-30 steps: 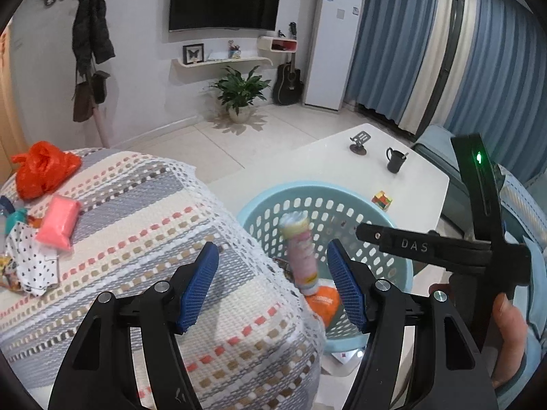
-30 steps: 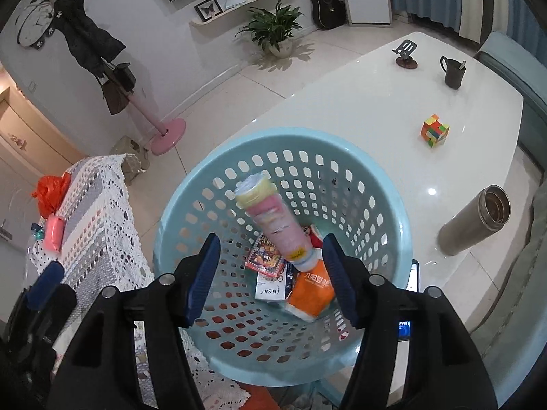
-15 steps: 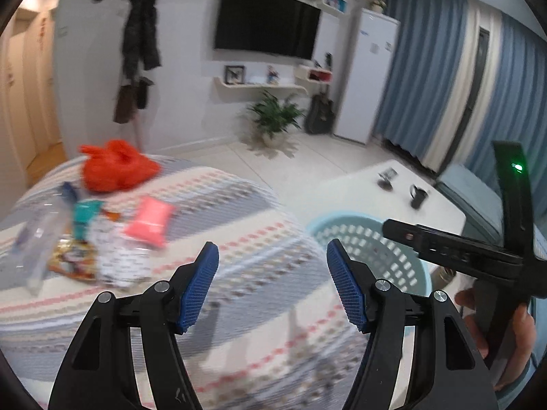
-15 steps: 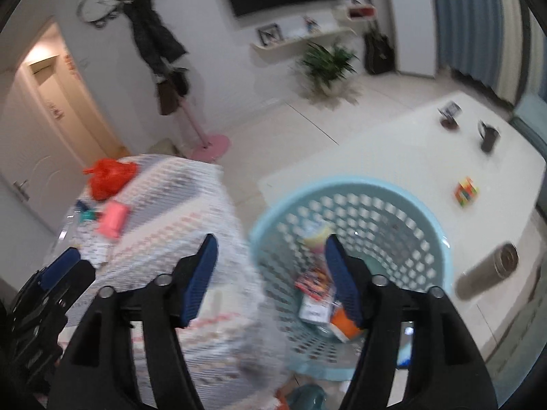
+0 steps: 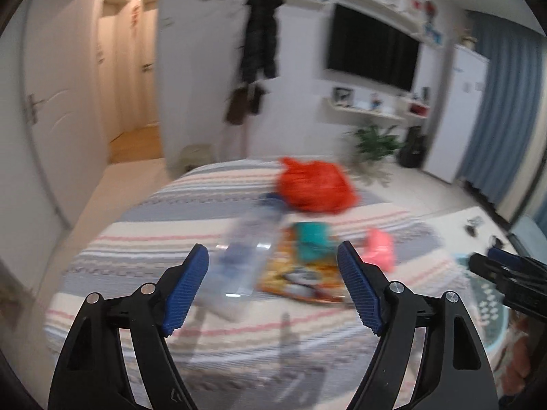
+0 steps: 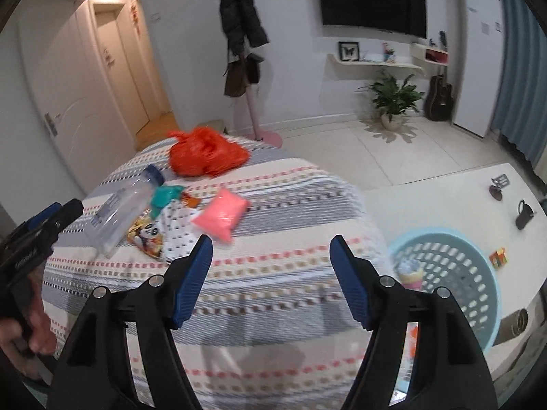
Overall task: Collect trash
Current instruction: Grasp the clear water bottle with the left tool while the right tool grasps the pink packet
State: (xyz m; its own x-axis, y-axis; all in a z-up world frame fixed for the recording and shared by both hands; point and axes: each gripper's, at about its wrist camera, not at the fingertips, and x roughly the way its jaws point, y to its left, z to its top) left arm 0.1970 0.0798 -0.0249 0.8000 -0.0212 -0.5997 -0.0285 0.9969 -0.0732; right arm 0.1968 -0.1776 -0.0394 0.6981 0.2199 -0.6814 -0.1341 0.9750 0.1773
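Trash lies on the striped cloth-covered table [image 6: 290, 290]: a red plastic bag [image 6: 205, 153], a clear bottle [image 6: 123, 212], a teal wrapper [image 6: 165, 196], a pink packet [image 6: 220, 217] and a colourful snack wrapper [image 6: 147, 235]. My right gripper [image 6: 270, 249] hovers open above the cloth, just short of the pink packet, holding nothing. My left gripper [image 5: 272, 256] is over the table's near side with its jaws opening; the blurred bottle [image 5: 246, 249] and snack wrapper [image 5: 301, 276] lie beyond them, untouched. The light blue basket [image 6: 441, 230] sits to the right with a pink-and-yellow tube [image 6: 412, 271] in it.
A white table [image 6: 427, 205] by the basket carries a black mug [image 6: 523, 217], a colour cube [image 6: 498, 258], a phone stand [image 6: 499, 186] and a steel flask [image 6: 512, 324]. Behind stand a coat stand [image 6: 253, 102], a potted plant [image 6: 393, 99] and a door [image 6: 75, 102].
Both grippers swung left and up, away from the basket to the cloth-covered table. The tube that stood between the right jaws now rests in the basket. Both pairs of jaws stand wider.
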